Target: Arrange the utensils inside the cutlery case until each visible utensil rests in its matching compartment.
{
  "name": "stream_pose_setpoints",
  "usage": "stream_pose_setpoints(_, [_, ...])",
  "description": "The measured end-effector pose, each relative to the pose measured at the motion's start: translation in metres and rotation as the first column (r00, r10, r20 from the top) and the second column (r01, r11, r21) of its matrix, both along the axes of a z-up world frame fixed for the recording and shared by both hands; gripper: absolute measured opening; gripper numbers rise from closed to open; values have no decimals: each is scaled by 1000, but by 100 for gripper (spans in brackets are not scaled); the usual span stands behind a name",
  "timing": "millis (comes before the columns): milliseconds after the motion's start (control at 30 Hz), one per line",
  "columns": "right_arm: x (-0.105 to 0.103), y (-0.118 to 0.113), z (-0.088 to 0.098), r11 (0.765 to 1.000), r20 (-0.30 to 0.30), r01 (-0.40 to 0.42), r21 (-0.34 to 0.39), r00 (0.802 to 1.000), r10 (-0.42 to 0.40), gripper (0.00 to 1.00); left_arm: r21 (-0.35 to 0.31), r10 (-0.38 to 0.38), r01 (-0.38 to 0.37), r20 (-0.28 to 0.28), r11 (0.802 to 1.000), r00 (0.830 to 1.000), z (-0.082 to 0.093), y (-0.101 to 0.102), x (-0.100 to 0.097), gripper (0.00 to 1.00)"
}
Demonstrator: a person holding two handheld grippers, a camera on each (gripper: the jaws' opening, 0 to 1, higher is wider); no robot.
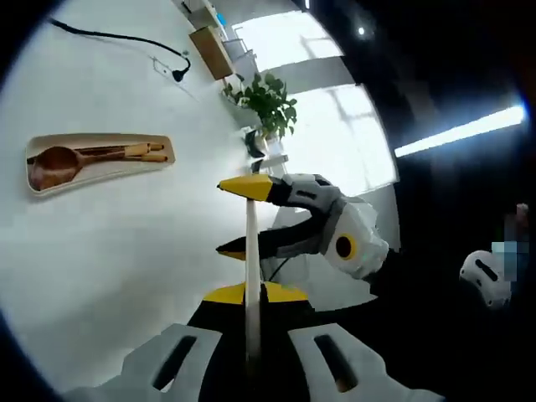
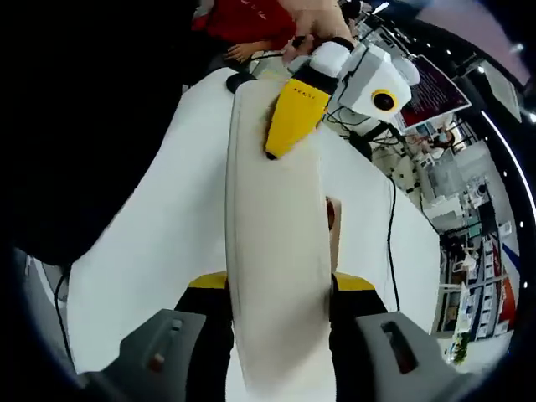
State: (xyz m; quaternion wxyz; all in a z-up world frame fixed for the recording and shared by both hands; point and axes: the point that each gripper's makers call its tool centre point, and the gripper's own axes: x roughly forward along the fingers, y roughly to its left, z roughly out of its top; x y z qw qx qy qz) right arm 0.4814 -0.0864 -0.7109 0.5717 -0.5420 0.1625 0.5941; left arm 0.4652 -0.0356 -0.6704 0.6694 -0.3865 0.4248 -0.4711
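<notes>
The left tool (image 1: 249, 293) is clamped on the thin edge of a cream lid (image 1: 251, 251), which rises between its yellow-padded jaws as a narrow pale strip in the left gripper view. The right tool (image 1: 243, 218) comes in from the right there, and its two yellow-tipped jaws are closed on the same strip further up.

In the right gripper view the right tool (image 2: 276, 280) grips the cream lid (image 2: 276, 226) on its broad face: a long, smooth, plain piece with rounded sides. At its far end one yellow jaw of the left tool (image 2: 289, 126) lies against it; the other jaw is hidden behind the lid. A hand (image 2: 322, 21) holds that tool, partly cut off at the top.

The cutlery case (image 1: 100, 176), a shallow cream tray with rounded ends, lies open on the white desk (image 1: 126, 251), well apart from both tools. One wooden spoon (image 1: 54, 165) rests inside it, bowl at one end. Beside its handle lie paler wooden pieces (image 1: 142, 152); they are too small to count or name, and no dividers can be made out.

One black cable (image 1: 117, 38) with a plug runs across the desk beyond the case, and one potted plant (image 1: 268, 105) stands at the desk's far edge.
</notes>
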Motion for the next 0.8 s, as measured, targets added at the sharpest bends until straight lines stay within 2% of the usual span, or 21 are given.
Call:
stream_pose_setpoints(33, [2,0,-1,1000,5,2,1,1000,-2,43,-3,15,-15,6,1000,1000,1,1,3,8])
stream_pose_setpoints(67, [3,0,-1,1000,4,10,3,1000,-10,43,-22,97,-97,29,995,995,5,5,16,12])
stream_pose_setpoints(100, [4,1,-2,1000,-4,27,10,1000,-27,43,-44,146,-145,35,988,989,8,8,23,15])
stream_pose_setpoints(133, [5,2,-3,999,-21,42,19,999,-41,43,-107,180,-176,26,979,983,18,10,27,16])
stream_pose_setpoints(167, [5,3,-3,998,-40,60,31,997,-59,43,-131,205,-201,12,971,979,21,12,30,19])
stream_pose_setpoints(200, [6,7,-2,994,-64,91,57,994,-88,43,-159,238,-232,21,960,971,25,16,34,21])
stream_pose_setpoints(300, [10,11,3,992,-71,106,75,992,-101,43,-166,298,-285,65,944,952,30,27,39,29])
stream_pose_setpoints(367, [12,14,6,988,-88,121,95,990,-113,43,-169,296,-281,70,945,953,33,30,34,28])
stream_pose_setpoints(433, [12,17,9,982,-125,149,119,983,-134,43,-156,295,-277,106,948,950,34,33,30,26])
stream_pose_setpoints(533, [10,18,12,979,-151,160,127,979,-140,43,-116,277,-260,178,959,944,32,36,26,15])
stream_pose_setpoints(567, [9,19,13,979,-153,159,130,978,-139,43,-117,278,-260,174,958,945,33,36,25,11])
stream_pose_setpoints(667, [6,18,13,982,-140,146,121,982,-129,43,-113,279,-264,152,958,948,31,36,24,9])
stream_pose_setpoints(700, [7,18,14,983,-132,140,119,983,-124,43,-127,284,-267,137,955,949,33,36,23,8])
stream_pose_setpoints(733, [7,17,14,983,-129,140,118,984,-124,43,-159,298,-281,95,946,950,39,34,23,7])
stream_pose_setpoints(767, [9,17,16,983,-117,140,118,985,-126,43,-137,299,-283,116,949,947,35,35,24,6])
stream_pose_setpoints(800, [10,16,19,984,-93,132,118,988,-121,43,-149,307,-290,104,945,946,37,35,24,6])
